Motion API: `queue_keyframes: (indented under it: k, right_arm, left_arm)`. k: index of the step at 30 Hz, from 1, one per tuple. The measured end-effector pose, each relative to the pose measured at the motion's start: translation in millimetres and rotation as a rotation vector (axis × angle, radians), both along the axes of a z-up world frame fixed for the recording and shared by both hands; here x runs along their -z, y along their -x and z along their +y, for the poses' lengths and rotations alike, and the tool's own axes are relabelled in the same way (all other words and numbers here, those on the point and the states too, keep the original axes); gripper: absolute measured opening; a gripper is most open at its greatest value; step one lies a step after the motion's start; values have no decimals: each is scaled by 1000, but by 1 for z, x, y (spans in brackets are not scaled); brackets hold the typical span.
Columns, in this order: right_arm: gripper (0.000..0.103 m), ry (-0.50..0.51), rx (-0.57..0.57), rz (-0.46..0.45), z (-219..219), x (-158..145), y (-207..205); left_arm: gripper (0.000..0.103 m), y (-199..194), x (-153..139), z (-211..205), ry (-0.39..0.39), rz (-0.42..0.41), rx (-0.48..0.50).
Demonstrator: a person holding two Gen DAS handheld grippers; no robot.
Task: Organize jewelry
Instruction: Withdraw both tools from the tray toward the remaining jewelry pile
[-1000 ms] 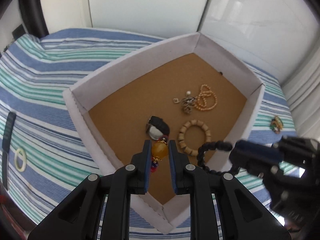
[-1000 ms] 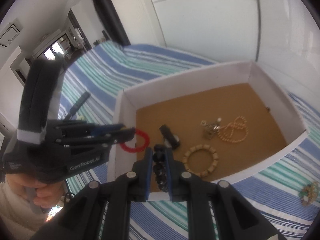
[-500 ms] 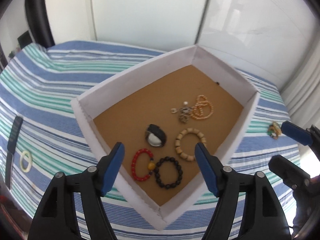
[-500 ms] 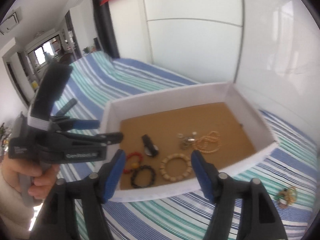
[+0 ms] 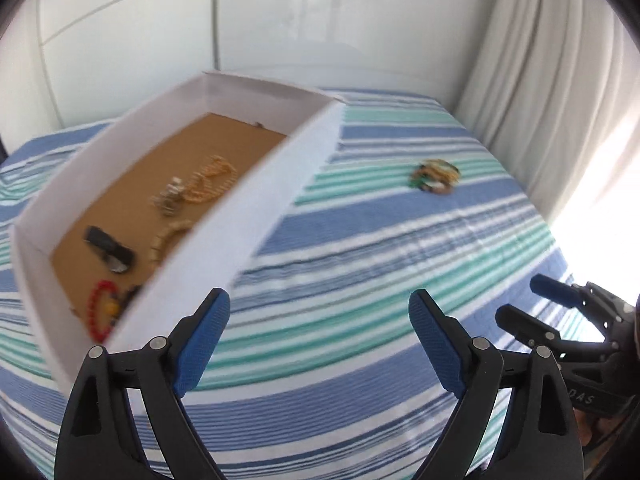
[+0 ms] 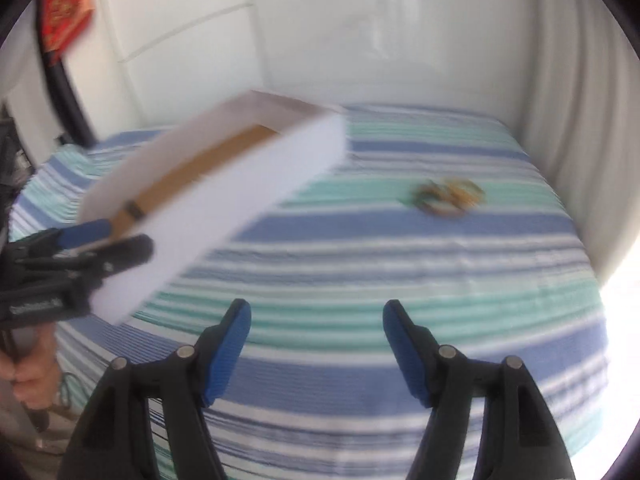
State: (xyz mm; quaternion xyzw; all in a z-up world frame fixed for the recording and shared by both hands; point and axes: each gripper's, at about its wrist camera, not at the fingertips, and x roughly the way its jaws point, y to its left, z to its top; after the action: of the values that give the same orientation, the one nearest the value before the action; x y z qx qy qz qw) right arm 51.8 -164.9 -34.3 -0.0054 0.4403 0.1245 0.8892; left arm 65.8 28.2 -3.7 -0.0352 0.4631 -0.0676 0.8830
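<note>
Both the left gripper (image 5: 319,334) and right gripper (image 6: 316,346) are gaping wide, empty. The green-and-gold jewelry cluster (image 6: 450,197), probably a bracelet, is lying at one o'clock on the striped bedspread (image 6: 400,264), outside the white cardboard box (image 5: 256,204). Descend squarely, straddling it.
</note>
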Motion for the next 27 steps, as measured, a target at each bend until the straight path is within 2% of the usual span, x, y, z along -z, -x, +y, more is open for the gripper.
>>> queue_keyframes:
  k: [2, 5, 9, 15, 19, 27]
  right_arm:
    - [70, -1, 55, 7, -25, 13, 10]
    - [70, 4, 108, 26, -45, 26, 21]
    - [70, 13, 168, 12, -66, 31, 29]
    - [70, 59, 190, -59, -67, 22, 33]
    - [70, 55, 203, -68, -69, 17, 33]
    - [70, 68, 216, -81, -70, 10, 40]
  left_arm:
    - [92, 0, 10, -21, 2, 15, 21]
    - [92, 2, 16, -51, -44, 15, 64]
    - [95, 7, 17, -72, -64, 29, 134]
    - [97, 9, 18, -84, -101, 6, 161]
    - [98, 10, 17, -86, -150, -17, 147]
    - [98, 16, 19, -84, -159, -4, 138]
